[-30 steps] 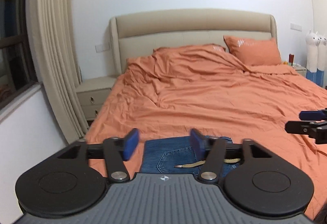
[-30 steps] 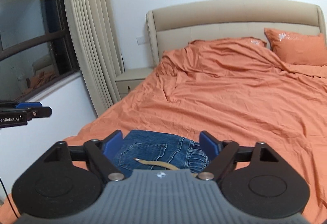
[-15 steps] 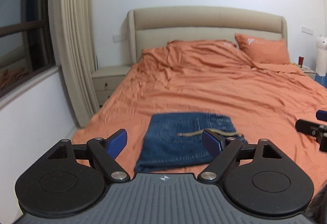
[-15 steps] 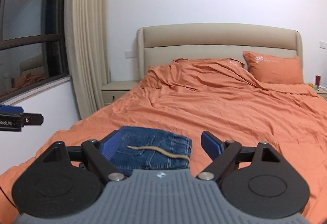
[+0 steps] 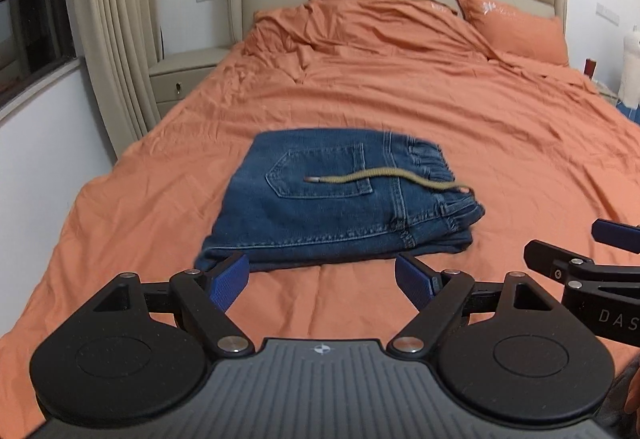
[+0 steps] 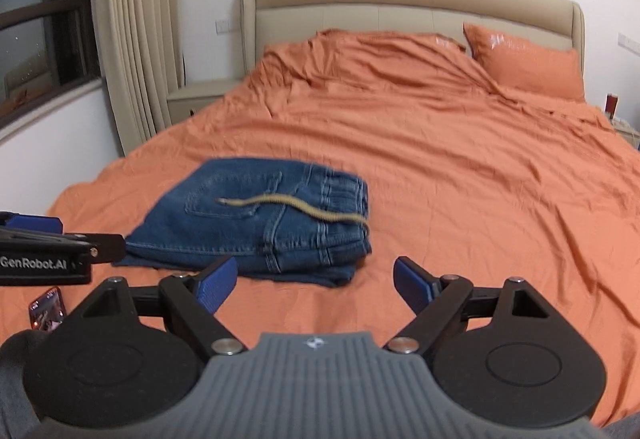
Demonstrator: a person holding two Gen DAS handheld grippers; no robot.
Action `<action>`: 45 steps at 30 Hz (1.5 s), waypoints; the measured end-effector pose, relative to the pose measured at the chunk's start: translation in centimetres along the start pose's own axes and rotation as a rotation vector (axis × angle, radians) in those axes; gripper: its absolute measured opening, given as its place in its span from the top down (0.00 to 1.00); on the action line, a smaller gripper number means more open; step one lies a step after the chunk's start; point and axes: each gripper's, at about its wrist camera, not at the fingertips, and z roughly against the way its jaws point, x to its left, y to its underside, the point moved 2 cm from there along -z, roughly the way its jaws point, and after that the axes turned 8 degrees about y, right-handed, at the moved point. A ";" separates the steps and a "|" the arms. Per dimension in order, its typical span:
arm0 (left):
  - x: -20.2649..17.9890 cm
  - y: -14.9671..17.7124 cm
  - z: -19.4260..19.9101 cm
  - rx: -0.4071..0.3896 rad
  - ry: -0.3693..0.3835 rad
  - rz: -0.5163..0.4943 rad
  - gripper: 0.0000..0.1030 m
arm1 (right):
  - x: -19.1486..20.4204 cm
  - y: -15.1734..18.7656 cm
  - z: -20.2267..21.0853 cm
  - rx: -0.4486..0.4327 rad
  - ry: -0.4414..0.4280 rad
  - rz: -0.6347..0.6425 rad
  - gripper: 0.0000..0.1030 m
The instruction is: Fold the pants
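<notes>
The folded pants (image 5: 340,199) are seen lying at mid-frame on the orange bed (image 5: 460,127), a tan drawstring (image 5: 380,177) draped across the top. The left hand-held gripper (image 5: 322,281) is held wide open and empty at the lower frame, just short of the pants. The right hand-held gripper (image 6: 314,281) is likewise spread open, holding nothing.

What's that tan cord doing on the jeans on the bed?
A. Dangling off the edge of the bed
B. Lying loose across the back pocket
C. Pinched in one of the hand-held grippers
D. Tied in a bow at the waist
B: the tan cord lies loose across the back pocket of the folded jeans; both hand-held grippers are open and off it.
</notes>
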 end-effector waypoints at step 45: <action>-0.8 1.1 -0.3 0.009 -0.014 -0.042 0.07 | 0.1 1.4 1.0 -0.043 -0.033 0.037 0.21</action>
